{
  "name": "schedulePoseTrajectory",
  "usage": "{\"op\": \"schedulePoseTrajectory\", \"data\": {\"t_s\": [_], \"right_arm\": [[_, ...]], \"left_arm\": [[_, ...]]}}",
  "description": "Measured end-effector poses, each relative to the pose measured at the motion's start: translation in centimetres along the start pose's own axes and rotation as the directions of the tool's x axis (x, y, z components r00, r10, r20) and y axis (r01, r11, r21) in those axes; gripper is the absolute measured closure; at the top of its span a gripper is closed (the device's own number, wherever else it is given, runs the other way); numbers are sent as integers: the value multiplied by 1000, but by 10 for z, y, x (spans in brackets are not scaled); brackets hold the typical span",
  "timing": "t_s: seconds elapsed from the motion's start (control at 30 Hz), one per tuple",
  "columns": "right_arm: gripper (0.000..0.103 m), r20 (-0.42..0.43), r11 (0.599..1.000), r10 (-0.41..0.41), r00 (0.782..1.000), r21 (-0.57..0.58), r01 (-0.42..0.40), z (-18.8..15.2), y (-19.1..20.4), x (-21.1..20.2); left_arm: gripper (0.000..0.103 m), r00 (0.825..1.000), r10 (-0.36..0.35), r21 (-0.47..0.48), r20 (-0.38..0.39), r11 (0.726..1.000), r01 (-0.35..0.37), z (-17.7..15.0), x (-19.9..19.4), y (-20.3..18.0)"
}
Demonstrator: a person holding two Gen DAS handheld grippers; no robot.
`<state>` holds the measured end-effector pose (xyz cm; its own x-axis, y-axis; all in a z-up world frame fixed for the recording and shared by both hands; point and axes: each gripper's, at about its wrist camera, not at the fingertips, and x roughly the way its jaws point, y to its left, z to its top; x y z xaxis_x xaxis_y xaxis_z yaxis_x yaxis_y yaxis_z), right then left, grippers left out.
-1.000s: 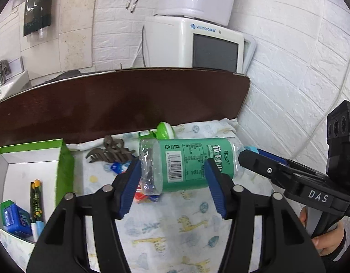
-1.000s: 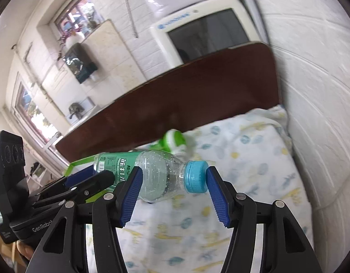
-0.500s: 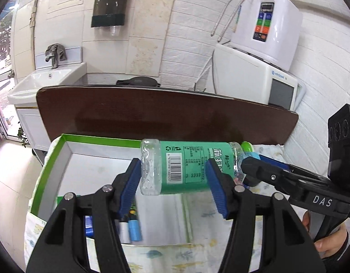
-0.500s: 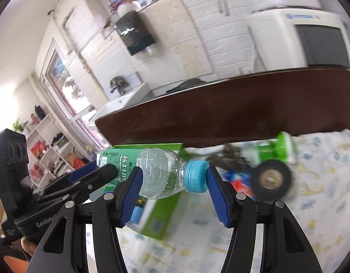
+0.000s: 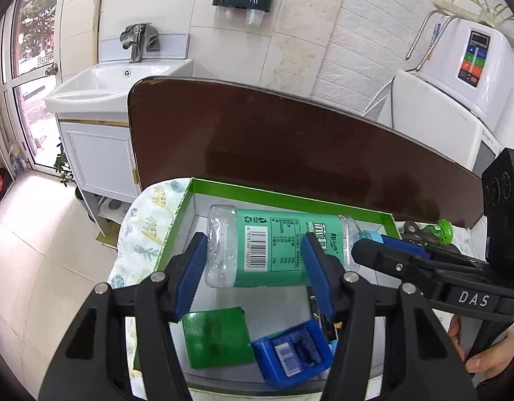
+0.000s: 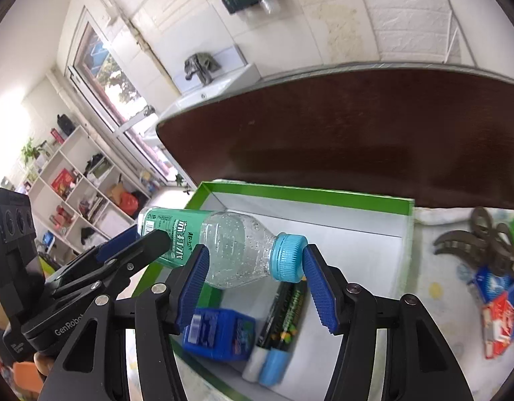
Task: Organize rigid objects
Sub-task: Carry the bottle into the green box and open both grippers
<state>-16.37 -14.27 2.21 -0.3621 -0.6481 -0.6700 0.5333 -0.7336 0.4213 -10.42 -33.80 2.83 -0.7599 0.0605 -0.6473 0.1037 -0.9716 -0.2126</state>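
A clear plastic bottle point(image 5: 273, 250) with a green label and a blue cap lies sideways in the air over the green-rimmed box point(image 5: 290, 197). My left gripper point(image 5: 257, 277) is shut on its labelled body. My right gripper point(image 6: 253, 277) is shut on its neck end, one pad against the blue cap point(image 6: 288, 256). In the right wrist view the bottle point(image 6: 230, 247) hangs above the box point(image 6: 307, 195). Inside the box lie a blue case point(image 5: 292, 354), a green flat pack point(image 5: 217, 337) and markers point(image 6: 283, 310).
A dark brown headboard point(image 5: 290, 143) stands behind the box. To the right on the patterned sheet lie a brown hair claw point(image 6: 484, 240), a green round object point(image 5: 444, 228) and small red and blue packs point(image 6: 497, 304). A white sink cabinet point(image 5: 100, 127) is at the left.
Both grippers have carried the bottle leftward from over the sheet to above the green box. The box contents now lie directly below the bottle.
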Motion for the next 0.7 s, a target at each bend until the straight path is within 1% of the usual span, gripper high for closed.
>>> {"op": "schedulePoseTrajectory", "data": {"t_s": [0.17, 0.37, 0.47, 0.57, 0.63, 0.7], "right_arm": [[43, -63, 999, -36, 997, 10, 37, 5, 4, 36], [43, -113, 997, -68, 991, 19, 70, 2, -3, 57], [43, -128, 997, -77, 989, 22, 80, 2, -8, 62], [43, -148, 998, -60, 987, 23, 65, -3, -12, 63], [43, -138, 997, -66, 988, 18, 69, -6, -13, 55], [43, -121, 998, -59, 991, 28, 63, -9, -19, 42]], "left_arm": [[47, 999, 3, -9, -54, 1000, -4, 5, 28, 17], [48, 996, -3, -10, -88, 1000, 2, -2, 45, 22], [46, 993, 5, -20, -120, 1000, -8, -6, 53, 25], [46, 989, 34, -21, -143, 999, -37, -6, 55, 28], [46, 990, 46, -34, -134, 998, -51, -5, 48, 27], [42, 993, 48, -45, -109, 998, -53, -1, 37, 23]]}}
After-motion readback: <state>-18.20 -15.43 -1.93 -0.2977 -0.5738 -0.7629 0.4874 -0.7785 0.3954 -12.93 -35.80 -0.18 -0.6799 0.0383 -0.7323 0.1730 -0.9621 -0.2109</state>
